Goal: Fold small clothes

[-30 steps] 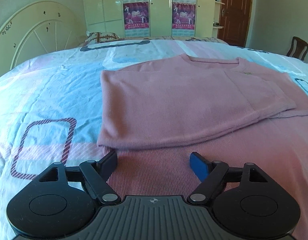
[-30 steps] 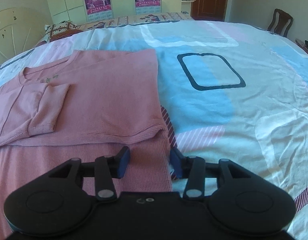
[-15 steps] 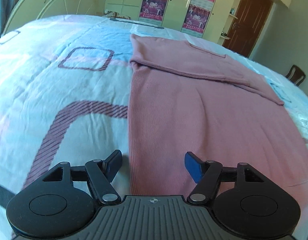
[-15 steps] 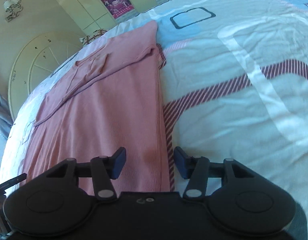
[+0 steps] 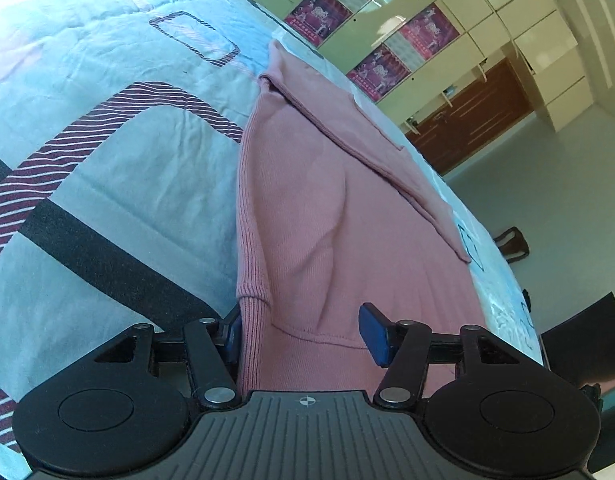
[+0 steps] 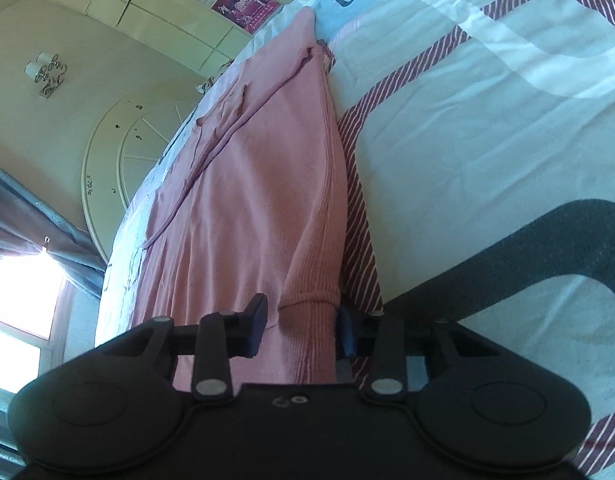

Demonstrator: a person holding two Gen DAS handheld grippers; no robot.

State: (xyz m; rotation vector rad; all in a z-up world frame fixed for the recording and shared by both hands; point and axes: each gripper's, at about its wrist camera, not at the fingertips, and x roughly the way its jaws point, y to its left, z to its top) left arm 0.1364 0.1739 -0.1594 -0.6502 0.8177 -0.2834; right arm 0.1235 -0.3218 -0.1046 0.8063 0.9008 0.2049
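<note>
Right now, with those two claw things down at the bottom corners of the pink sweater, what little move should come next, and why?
Probably finish closing both pairs of fingers. The left gripper and right gripper each straddle a bottom corner of the pink sweater on the bed, and their jaws have just been closing, but gaps remain beside the cloth. A firm pinch seems needed before the hem is lifted and folded toward the collar.

Pink ribbed sweater (image 5: 307, 208) on pale blue, maroon-striped bedspread (image 5: 107, 160).
</note>
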